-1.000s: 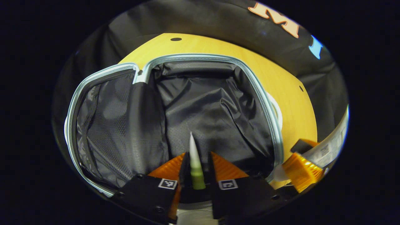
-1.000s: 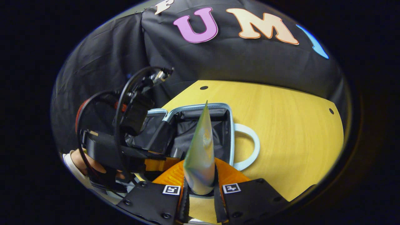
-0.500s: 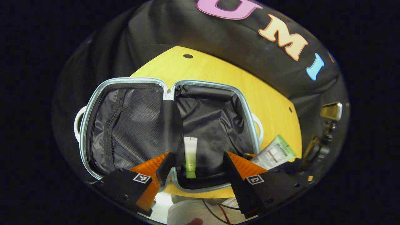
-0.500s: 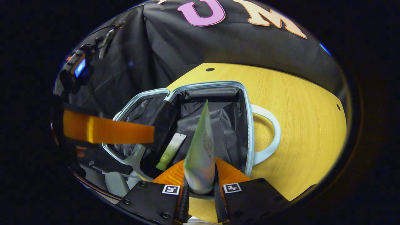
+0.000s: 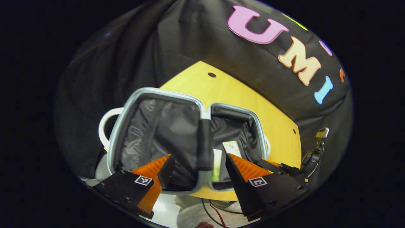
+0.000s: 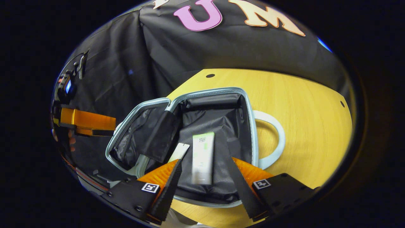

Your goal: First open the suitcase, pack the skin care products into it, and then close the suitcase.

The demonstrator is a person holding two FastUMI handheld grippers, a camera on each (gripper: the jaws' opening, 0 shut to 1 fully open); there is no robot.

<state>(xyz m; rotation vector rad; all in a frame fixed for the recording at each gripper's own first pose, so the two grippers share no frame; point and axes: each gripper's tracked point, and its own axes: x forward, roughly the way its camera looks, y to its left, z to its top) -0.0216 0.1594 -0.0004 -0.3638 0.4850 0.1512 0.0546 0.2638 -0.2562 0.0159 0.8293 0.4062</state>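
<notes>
- Yellow wooden tabletop [image 6: 303, 107], backed by the booth's black cloth wall, carries the suitcase [image 6: 243, 95], which lies fully open with both halves flat.
- Inside the suitcase's right-hand half, on the black lining, lie two skin care tubes: a larger white-and-green tube [image 6: 203, 157] and, just beside it toward the hinge, a slimmer green tube [image 6: 179, 152].
- From the left gripper view the same two show side by side in that half: the larger tube [image 5: 233, 148] and the slimmer tube [image 5: 216, 164], near the central black divider flap [image 5: 205, 144].
- Other half, with its mesh-lined pocket [image 5: 158, 133], holds nothing that I can see.
- Right tongs [image 6: 202, 186] hang spread wide above the larger tube, gripping nothing.
- Left tongs [image 5: 196, 167] are likewise released, spread over the suitcase's near rim.
- White handle [image 6: 272, 139] rests on the tabletop beside the packed half.
- Judging by this: opening is done, two products are packed; whether more products wait elsewhere I cannot tell. Closing the suitcase is left.
</notes>
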